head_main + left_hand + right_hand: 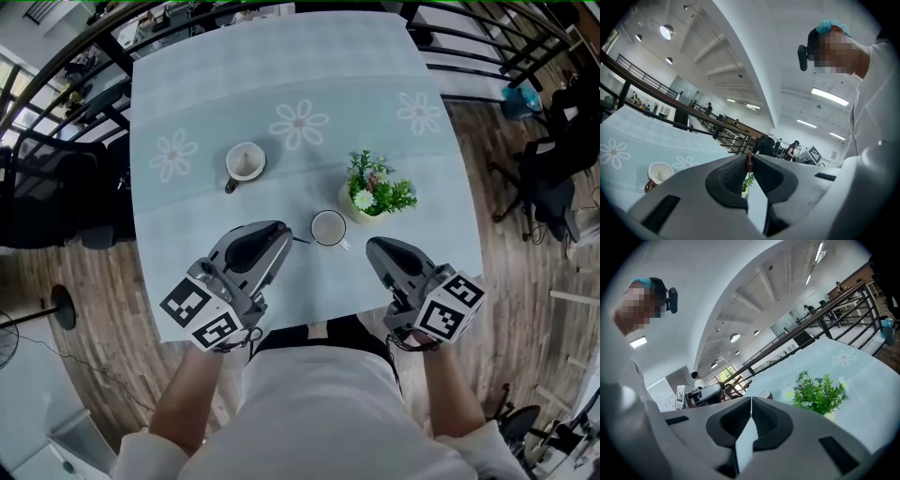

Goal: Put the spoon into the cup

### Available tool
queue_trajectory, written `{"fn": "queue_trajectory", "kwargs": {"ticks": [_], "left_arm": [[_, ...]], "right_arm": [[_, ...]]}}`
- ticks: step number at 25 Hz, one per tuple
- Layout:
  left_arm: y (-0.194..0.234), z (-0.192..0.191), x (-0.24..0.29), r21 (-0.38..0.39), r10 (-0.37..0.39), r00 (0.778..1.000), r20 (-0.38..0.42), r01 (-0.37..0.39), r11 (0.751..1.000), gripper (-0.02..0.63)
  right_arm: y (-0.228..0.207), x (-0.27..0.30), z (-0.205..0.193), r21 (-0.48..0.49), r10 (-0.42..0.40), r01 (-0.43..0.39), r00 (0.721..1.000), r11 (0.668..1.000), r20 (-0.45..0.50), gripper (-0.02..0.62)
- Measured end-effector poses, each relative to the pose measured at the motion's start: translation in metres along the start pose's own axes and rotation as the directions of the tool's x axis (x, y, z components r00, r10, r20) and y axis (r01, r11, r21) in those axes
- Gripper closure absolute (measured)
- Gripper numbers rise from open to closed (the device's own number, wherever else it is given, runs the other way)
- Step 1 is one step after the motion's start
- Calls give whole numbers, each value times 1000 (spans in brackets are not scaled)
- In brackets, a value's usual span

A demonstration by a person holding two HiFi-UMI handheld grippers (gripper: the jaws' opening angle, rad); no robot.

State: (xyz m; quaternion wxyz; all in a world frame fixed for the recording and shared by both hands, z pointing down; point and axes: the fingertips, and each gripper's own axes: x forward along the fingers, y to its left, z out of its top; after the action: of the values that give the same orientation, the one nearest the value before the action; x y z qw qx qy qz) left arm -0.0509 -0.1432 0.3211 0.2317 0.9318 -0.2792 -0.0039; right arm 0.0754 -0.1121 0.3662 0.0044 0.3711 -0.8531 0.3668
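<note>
One cloth-covered table [187, 206]; right gripper [375, 246] over its near edge, jaws pressed together on nothing; left gripper [281, 230] beside the white cup [328, 228], pinching the spoon [749, 163] by its brown handle; spoon outside the cup.

Above the cup [328, 228] the way is open, and bare table [291, 183] lies wide behind it and leftward up to the mug [246, 161], well apart, but the plant [377, 187] stands just beside its right rear, leaves crowding that approach.
</note>
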Motion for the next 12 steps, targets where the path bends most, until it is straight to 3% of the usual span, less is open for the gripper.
{"fn": "queue_trajectory", "kwargs": {"ticks": [12], "left_arm": [[24,-38,53,62,130,990,-57,-126,990,552]], "right_arm": [[-54,6,-3,40,87,-83,991,996,-105,571]]}}
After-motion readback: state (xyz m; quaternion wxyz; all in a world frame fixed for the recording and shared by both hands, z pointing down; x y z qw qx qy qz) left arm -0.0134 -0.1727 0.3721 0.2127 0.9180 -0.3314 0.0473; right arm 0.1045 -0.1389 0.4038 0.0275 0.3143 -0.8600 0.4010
